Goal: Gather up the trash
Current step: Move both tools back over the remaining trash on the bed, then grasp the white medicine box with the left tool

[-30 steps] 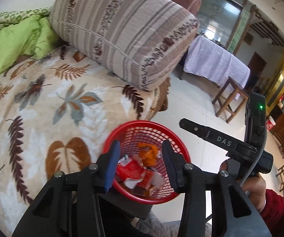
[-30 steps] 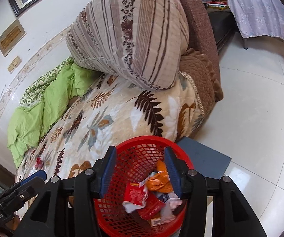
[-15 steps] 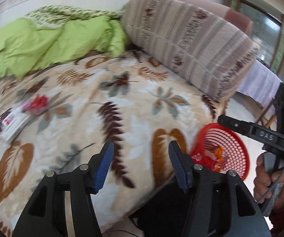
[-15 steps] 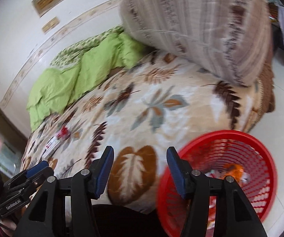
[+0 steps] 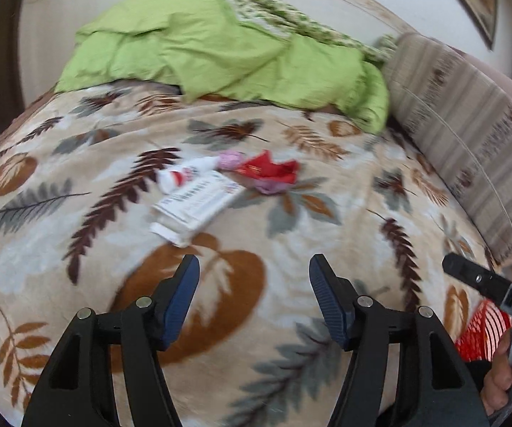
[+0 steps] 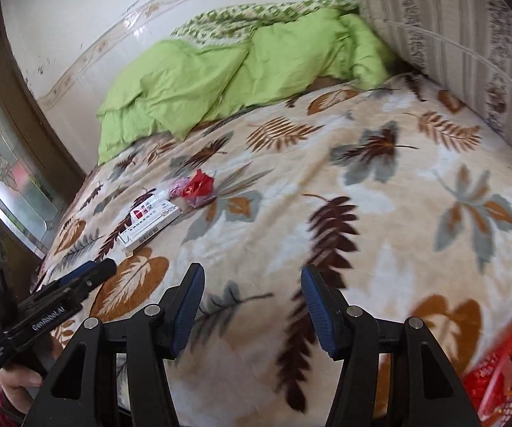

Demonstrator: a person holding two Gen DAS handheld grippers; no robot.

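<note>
Task status: partly done, by judgement from the present views. The red basket, at about 4 o'clock in the right wrist view and only partly in frame, already holds some wrappers, orange and red pieces showing through its mesh; the same basket appears at 4 o'clock in the left wrist view, behind the other tool. Outstanding trash lies in one cluster on the bed's leaf-patterned blanket: a white box with printed text, a small white and red wrapper touching its far end, a crumpled red wrapper just beside them, and pink scraps touching the red one. In the left wrist view this cluster sits at about 11 o'clock of the tool, apart from its tips; in the right wrist view the white box and red wrapper sit at about 10 o'clock, well apart from the tips. The left gripper has its jaws opening, spread, nothing between them. The right gripper has its jaws spread likewise and empty. Both point down toward the blanket. Remaining work: pick up each item of the cluster and carry it to the basket. The green quilt and striped pillow show no trash on them; motion blur limits that finding.
</note>
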